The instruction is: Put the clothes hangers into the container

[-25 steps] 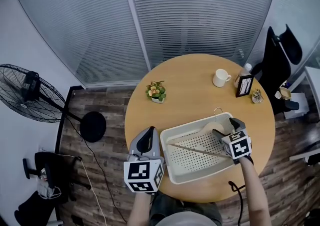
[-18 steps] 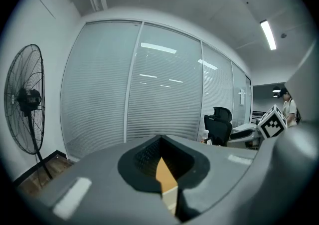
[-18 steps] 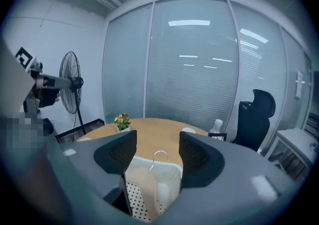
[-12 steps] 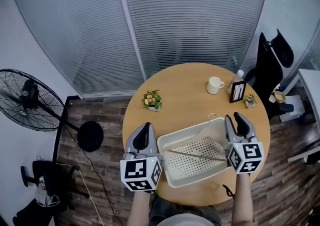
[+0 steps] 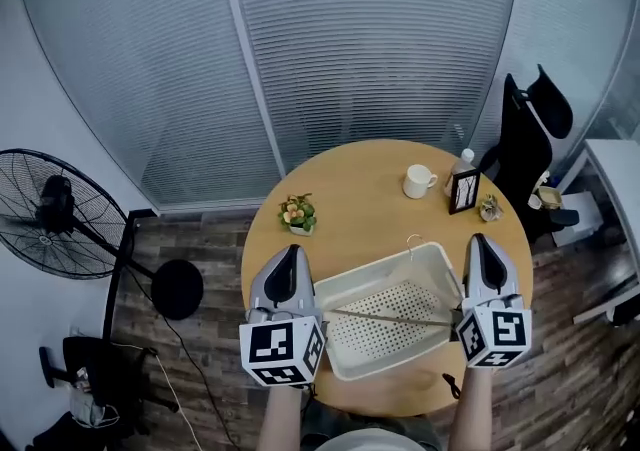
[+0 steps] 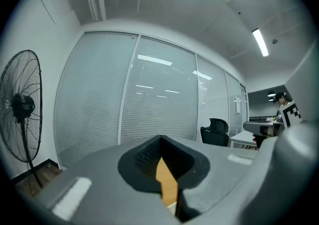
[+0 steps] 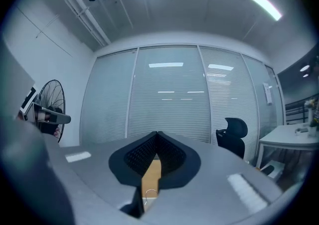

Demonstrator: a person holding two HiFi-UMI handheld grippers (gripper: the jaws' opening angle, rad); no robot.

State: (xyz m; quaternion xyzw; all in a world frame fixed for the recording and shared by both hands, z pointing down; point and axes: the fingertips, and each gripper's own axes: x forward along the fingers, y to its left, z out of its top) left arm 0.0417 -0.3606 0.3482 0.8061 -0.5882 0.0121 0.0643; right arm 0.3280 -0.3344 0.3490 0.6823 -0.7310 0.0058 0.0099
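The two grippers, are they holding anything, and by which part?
Nothing is held. The left gripper and the right gripper both have their jaws together with nothing between them. The hanger lies in the container.

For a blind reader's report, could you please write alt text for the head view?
A white basket holding a wooden hanger sits on a round table, between the shut, empty left gripper and right gripper. A mug, plant and frame stand farther back.
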